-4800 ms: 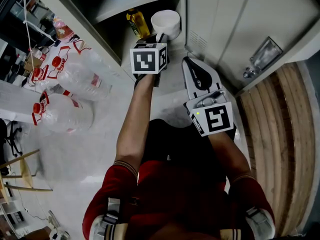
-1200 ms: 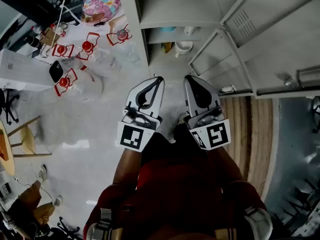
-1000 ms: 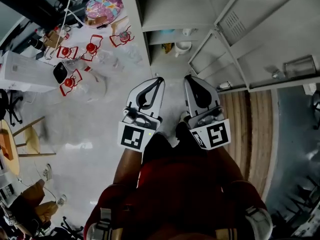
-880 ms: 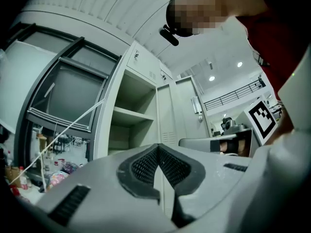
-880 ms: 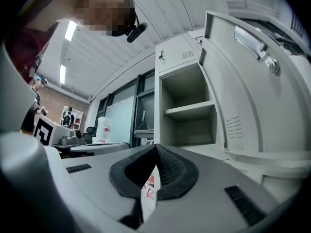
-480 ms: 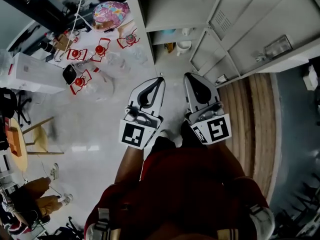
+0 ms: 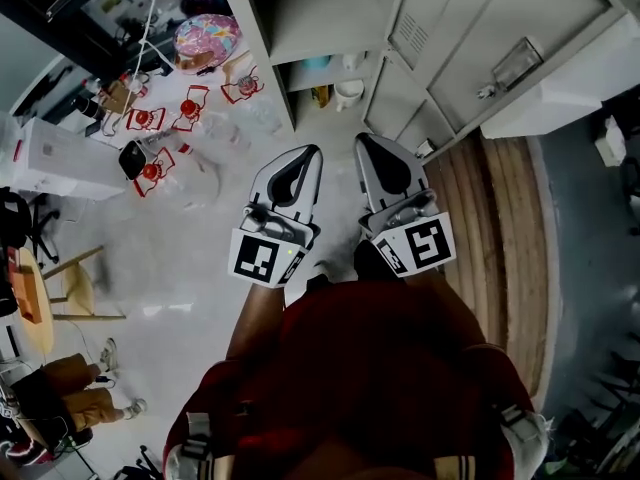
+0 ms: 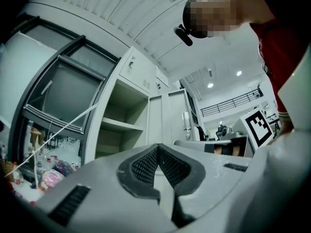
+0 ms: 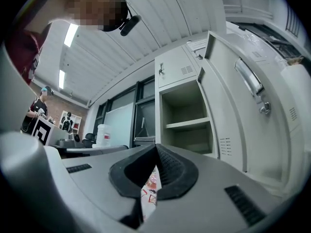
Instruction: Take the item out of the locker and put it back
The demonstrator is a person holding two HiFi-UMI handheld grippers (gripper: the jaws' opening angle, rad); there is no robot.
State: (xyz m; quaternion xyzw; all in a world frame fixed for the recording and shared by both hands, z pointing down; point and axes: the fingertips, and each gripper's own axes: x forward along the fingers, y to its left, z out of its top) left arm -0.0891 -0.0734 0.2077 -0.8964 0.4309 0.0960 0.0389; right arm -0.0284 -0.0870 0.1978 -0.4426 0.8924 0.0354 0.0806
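Pale floor (image 7: 200, 268) below; open locker (image 7: 310, 18) at 12 o'clock holds 1 white mug (image 7: 348, 92) beside 1 yellow bottle (image 7: 320, 95). Left tongs (image 7: 310, 152) and right tongs (image 7: 363, 140) closed, empty.

We see the locker (image 7: 325, 13) as painted sheet metal, pale grey, matt and smooth on door and shelves. In front of the locker, the floor (image 7: 200, 268) is pale, smooth and glossy, with light patches on it. To the right of the locker runs a strip of wooden boards (image 7: 500, 228) with visible grain. To the left of the locker lie clear plastic jugs (image 7: 150, 168) with red handles. The left tongs (image 7: 312, 150) and right tongs (image 7: 362, 138) have matt pale-grey plastic shells, and their pads (image 8: 142, 166) are black and finely ribbed. The person's top (image 7: 350, 368) is matt red cloth.
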